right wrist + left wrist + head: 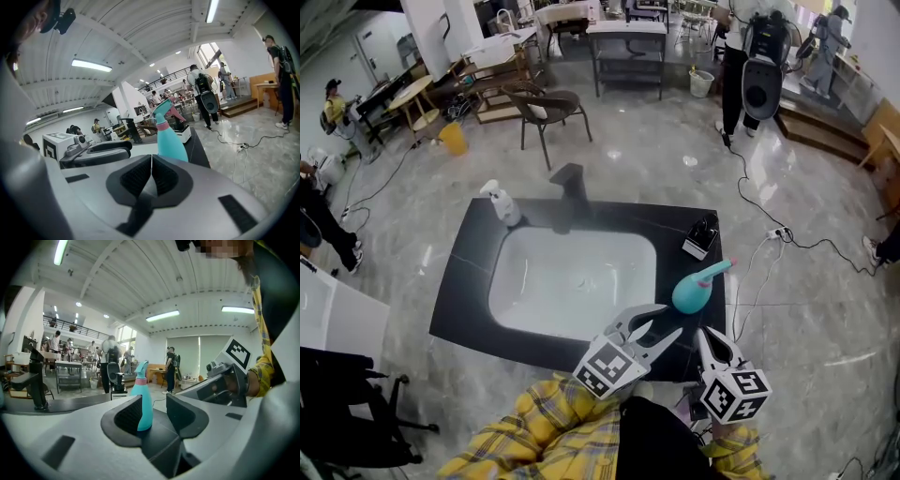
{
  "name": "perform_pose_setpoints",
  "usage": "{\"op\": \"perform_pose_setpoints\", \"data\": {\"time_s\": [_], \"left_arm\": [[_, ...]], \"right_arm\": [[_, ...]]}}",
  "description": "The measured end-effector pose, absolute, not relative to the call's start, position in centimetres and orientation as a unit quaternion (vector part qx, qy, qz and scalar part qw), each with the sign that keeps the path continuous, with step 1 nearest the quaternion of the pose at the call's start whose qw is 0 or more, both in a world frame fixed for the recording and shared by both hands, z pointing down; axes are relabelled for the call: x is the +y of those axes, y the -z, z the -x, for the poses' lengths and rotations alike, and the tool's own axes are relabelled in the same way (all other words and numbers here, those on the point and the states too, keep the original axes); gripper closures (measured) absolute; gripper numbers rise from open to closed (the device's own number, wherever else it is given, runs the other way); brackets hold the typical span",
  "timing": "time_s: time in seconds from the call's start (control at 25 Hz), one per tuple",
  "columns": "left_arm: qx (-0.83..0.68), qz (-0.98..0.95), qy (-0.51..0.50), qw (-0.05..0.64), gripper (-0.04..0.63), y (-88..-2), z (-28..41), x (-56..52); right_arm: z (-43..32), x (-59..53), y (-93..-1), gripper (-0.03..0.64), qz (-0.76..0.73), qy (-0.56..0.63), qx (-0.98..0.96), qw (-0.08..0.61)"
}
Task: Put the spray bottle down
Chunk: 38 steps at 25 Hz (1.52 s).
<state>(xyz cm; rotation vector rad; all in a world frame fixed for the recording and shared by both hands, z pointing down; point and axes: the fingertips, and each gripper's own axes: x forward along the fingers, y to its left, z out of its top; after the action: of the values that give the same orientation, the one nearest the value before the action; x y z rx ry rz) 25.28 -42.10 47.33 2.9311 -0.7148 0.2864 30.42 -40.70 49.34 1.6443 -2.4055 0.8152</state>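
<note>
- Countertop (473, 281), black slab, with white sink basin (534, 281) sunk in its middle and dark faucet (570, 192) at the far edge.
- Left gripper (670, 319) over the near right part of the slab, pointing far and right toward the bottle. Jaws a narrow gap apart and holding nothing. In the left gripper view (154, 408), the bottle is framed in that gap but lies beyond the pads, not touching them.
- Right gripper (705, 333) just right of the left one, at the near right corner. Jaws pressed together and empty, as seen plainly in the right gripper view (151, 164).
- Spray bottle (692, 292), teal with a pink collar, standing upright on the slab right of the basin, near the slab's right edge (142, 404) (169, 140). Judged already set down, with only a clean retreat left.
- To do that well: draw the left gripper straight back toward the near edge, along the line it points, with no sideways sweep that could clip the bottle.
- Keep the right gripper low and away on the near side. A knock could probably send the bottle over the right edge or into the basin.
</note>
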Motion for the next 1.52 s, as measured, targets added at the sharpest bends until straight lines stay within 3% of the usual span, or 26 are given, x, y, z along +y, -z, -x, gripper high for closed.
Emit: {"op": "perform_pose_setpoints", "data": {"time_s": [0.36,1.52], "left_arm": [[-0.219,-0.968,-0.105,0.055,0.500,-47.2,-21.9,-38.5],[-0.211,-0.967,-0.131,0.065,0.508,-47.6,-10.0,-27.9]], "right_arm": [[-27.4,-37.7,-49.3,0.611,-0.553,-0.272,-0.785,0.058],[-16.8,-25.9,-49.8,0.611,-0.594,-0.281,-0.752,0.058]]}}
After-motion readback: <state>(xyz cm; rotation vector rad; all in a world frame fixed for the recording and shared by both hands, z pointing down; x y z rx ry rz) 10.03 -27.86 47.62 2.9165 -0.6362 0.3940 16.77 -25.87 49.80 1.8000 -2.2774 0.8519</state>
